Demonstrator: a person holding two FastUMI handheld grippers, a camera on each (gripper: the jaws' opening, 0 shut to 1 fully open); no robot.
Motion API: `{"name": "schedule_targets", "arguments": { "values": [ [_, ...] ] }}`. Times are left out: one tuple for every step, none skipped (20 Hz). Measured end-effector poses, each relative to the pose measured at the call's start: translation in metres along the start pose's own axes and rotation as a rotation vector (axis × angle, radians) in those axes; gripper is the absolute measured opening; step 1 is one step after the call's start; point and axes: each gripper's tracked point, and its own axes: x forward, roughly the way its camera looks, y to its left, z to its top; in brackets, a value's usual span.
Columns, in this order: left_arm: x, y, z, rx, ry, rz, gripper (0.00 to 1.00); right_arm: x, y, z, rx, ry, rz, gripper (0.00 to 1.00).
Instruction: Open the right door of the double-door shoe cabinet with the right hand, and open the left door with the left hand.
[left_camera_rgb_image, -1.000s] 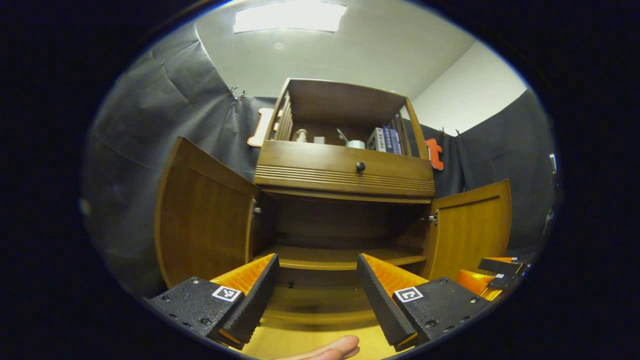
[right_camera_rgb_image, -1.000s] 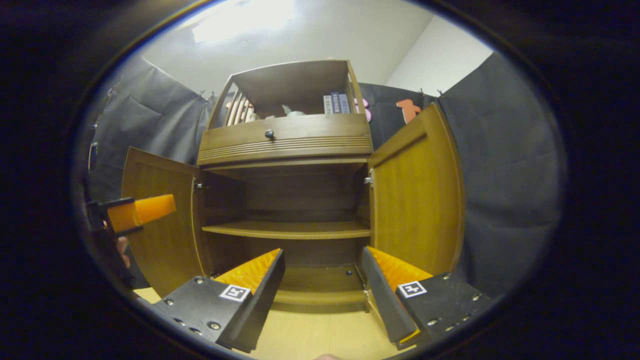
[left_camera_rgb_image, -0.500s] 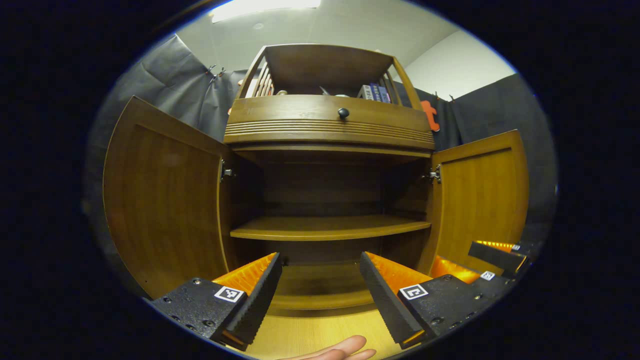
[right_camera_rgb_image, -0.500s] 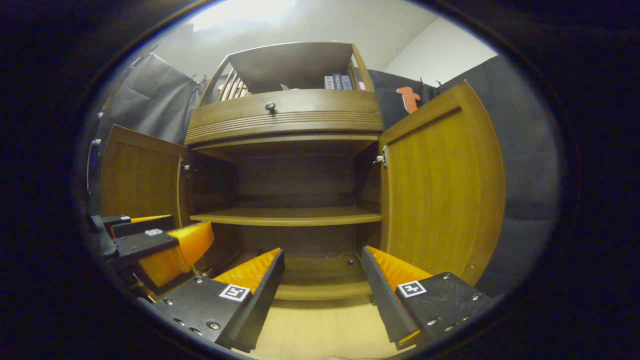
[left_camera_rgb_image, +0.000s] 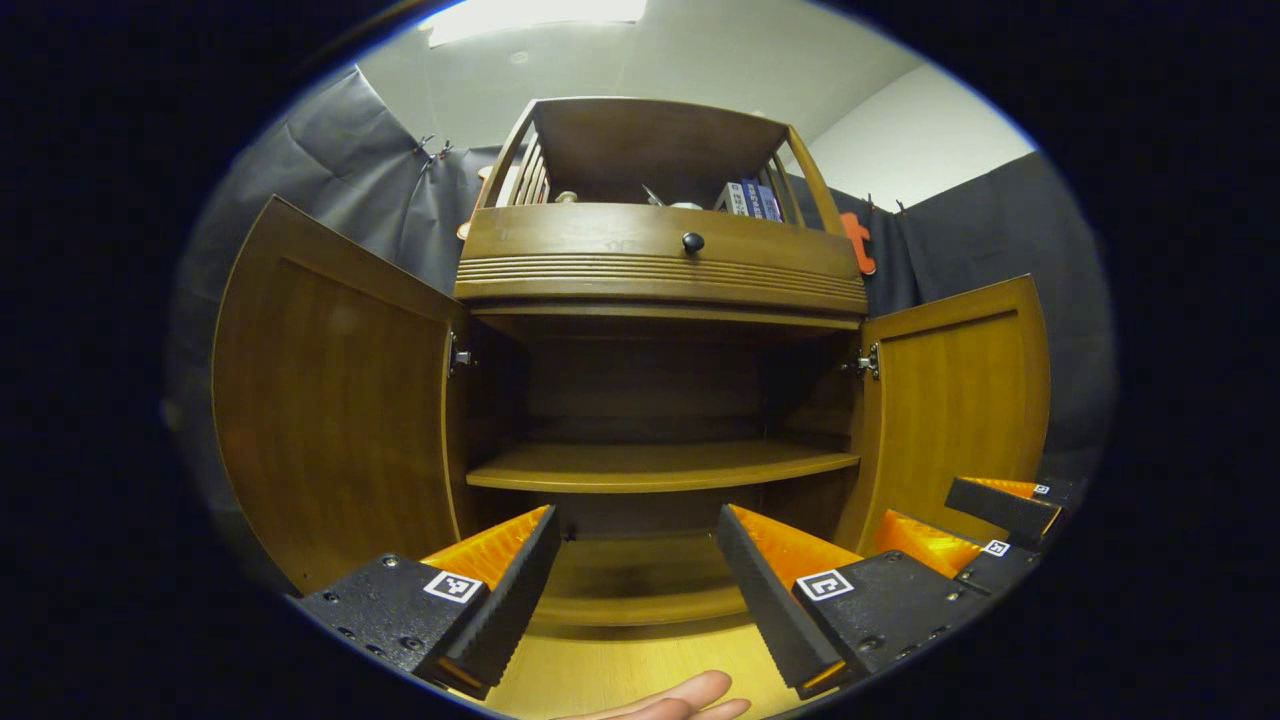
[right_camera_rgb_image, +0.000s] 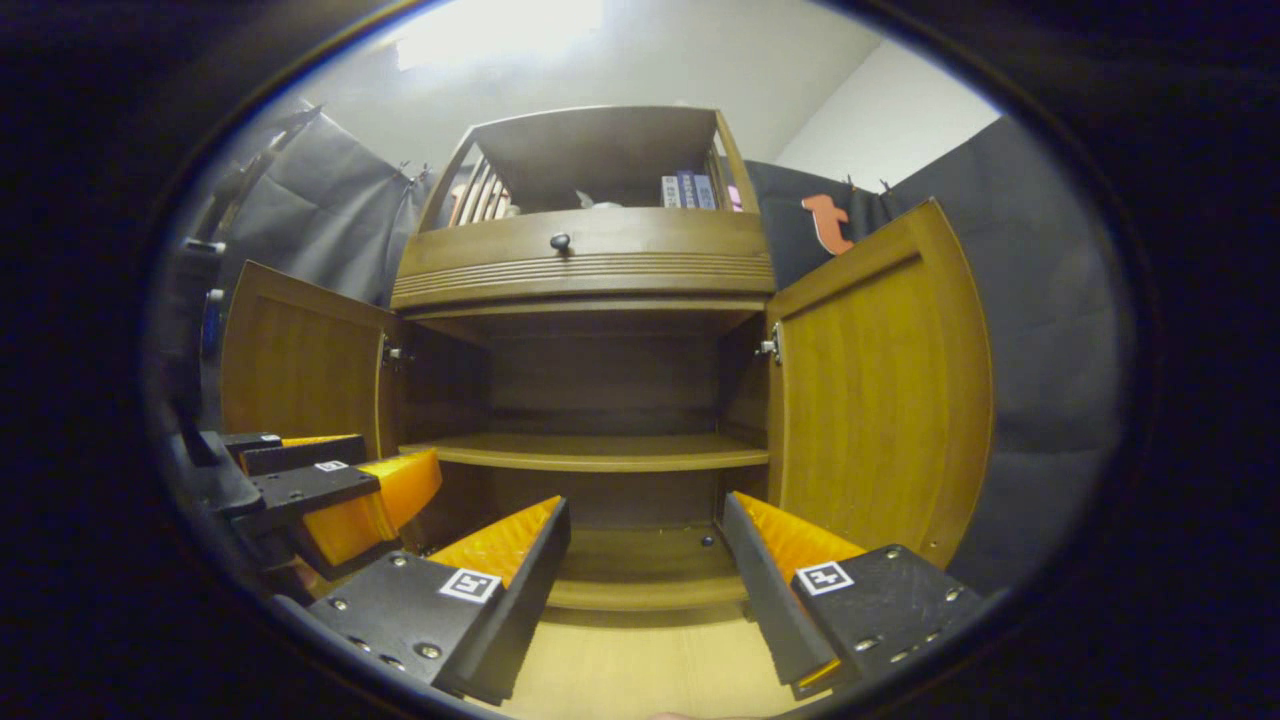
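Two doors of the shoe cabinet (left_camera_rgb_image: 660, 290) are seen swung wide: the left door (left_camera_rgb_image: 335, 420) and the right door (right_camera_rgb_image: 880, 390). One shelf (left_camera_rgb_image: 660, 465) is bare inside. The left gripper (left_camera_rgb_image: 635, 590) and right gripper (right_camera_rgb_image: 645, 590) are spread wide, holding nothing. A fingertip (bottom edge) (left_camera_rgb_image: 680, 700) is caught in the left gripper view.

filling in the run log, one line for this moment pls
left door: open | right door: open | left gripper: open, holding nothing | right gripper: open, holding nothing | middle shelf: bare
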Motion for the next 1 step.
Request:
{"name": "schedule_targets", "arguments": {
  "values": [
    [-0.0011, -0.0011, 0.0008, -0.006, -0.005, -0.001, 0.98, -0.0040, 0.0030, 0.0009, 0.017, 0.001, 0.019, 0.87]
  ]
}}
